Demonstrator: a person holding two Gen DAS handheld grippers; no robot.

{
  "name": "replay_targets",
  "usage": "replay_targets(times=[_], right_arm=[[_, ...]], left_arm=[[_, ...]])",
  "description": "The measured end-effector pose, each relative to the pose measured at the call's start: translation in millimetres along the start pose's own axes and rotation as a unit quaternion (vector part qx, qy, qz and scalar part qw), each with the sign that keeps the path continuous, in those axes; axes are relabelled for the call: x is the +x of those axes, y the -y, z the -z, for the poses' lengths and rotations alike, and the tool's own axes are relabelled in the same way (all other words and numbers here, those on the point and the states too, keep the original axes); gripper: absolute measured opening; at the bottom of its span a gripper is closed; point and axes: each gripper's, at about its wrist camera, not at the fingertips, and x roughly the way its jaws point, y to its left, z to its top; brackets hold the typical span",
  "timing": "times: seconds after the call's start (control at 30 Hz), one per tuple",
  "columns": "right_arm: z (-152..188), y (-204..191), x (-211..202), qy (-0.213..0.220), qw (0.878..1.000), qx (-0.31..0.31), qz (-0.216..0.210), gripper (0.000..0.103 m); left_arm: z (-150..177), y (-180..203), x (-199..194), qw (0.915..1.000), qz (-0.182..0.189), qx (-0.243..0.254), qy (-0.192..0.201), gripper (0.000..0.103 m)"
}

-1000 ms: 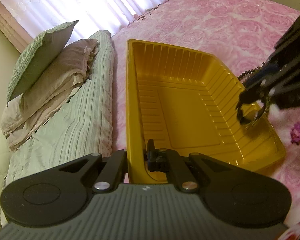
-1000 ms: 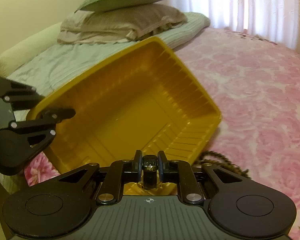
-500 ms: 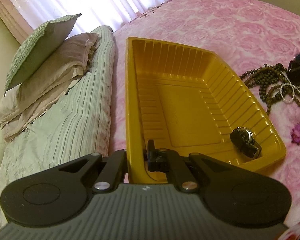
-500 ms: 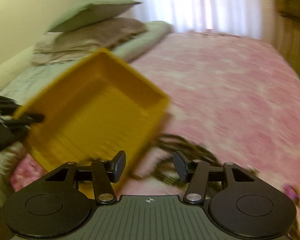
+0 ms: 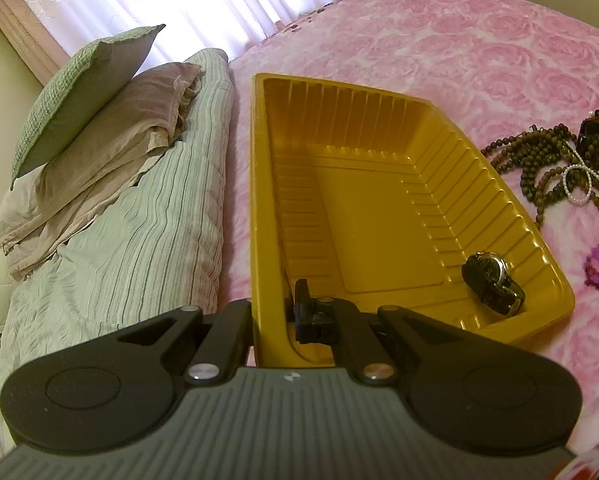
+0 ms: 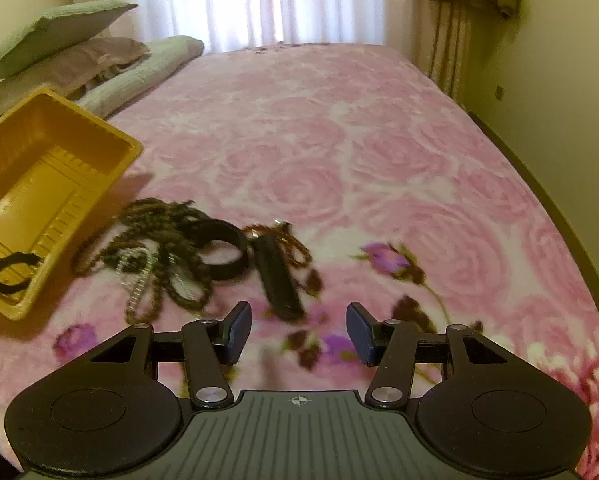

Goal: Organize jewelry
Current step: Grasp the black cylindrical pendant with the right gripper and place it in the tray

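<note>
My left gripper is shut on the near wall of a yellow plastic tray that rests on the pink bed. A black wristwatch lies in the tray's near right corner; it also shows in the right wrist view, inside the tray. My right gripper is open and empty, above the bed just in front of a jewelry pile: dark bead necklaces, a pearl strand, a second black watch. The pile shows in the left wrist view too.
Stacked pillows and a folded striped blanket lie left of the tray. The pink rose-patterned bedspread stretches toward a curtained window. The bed's right edge runs along a wall.
My right gripper dropped the black watch into the tray, opened, and swung right and back to face the jewelry pile. The left gripper and tray have not moved.
</note>
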Motion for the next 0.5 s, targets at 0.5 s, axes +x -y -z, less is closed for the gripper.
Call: replay_targets(times=[0.5], right_arm=[[-18, -21, 51, -0.014, 0.996, -0.089, -0.016, 0.026]], left_arm=[[-2, 0, 1, 1.0000, 0.002, 0.001, -0.006, 0.004]])
